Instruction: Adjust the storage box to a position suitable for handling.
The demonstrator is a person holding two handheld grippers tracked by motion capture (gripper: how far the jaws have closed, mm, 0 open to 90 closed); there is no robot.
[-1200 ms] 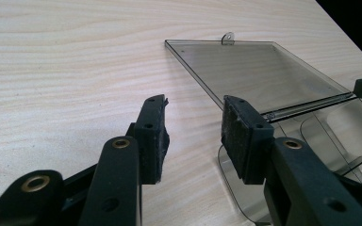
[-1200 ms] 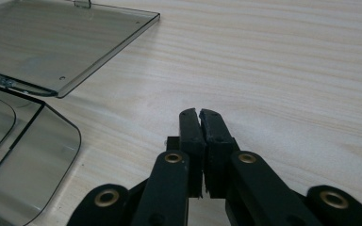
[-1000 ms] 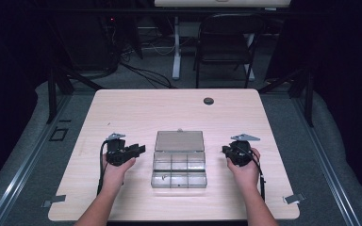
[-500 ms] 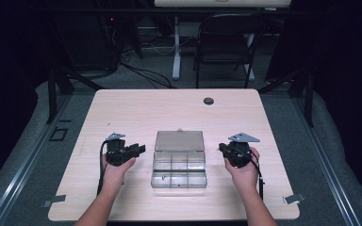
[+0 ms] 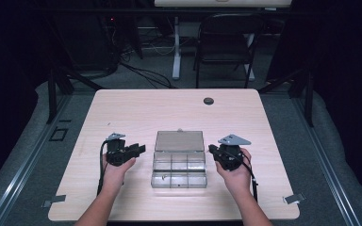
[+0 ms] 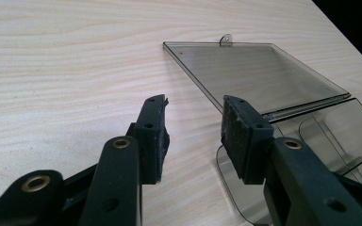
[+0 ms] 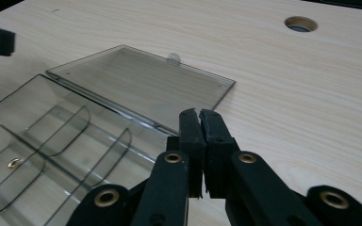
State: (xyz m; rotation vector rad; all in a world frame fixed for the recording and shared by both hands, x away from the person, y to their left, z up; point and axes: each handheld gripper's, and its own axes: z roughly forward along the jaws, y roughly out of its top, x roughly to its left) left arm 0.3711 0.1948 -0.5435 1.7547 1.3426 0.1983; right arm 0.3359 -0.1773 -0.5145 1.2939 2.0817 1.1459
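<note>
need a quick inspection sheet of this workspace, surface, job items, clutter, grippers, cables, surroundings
surface: light wood table, bare apart from the box, with a round cable hole near the far edge
job's things: clear plastic compartment box at the middle, its lid open and lying flat behind it; a small brass-coloured piece lies in one compartment
clutter: nothing seen
grippers: left gripper beside the box's left side, jaws apart, nothing between them; right gripper at the box's right side, jaws shut, holding nothing
cables: a black cable trails from the left gripper along the forearm; another from the right
surroundings: dark room, folding chair and loose floor cables beyond the table
</note>
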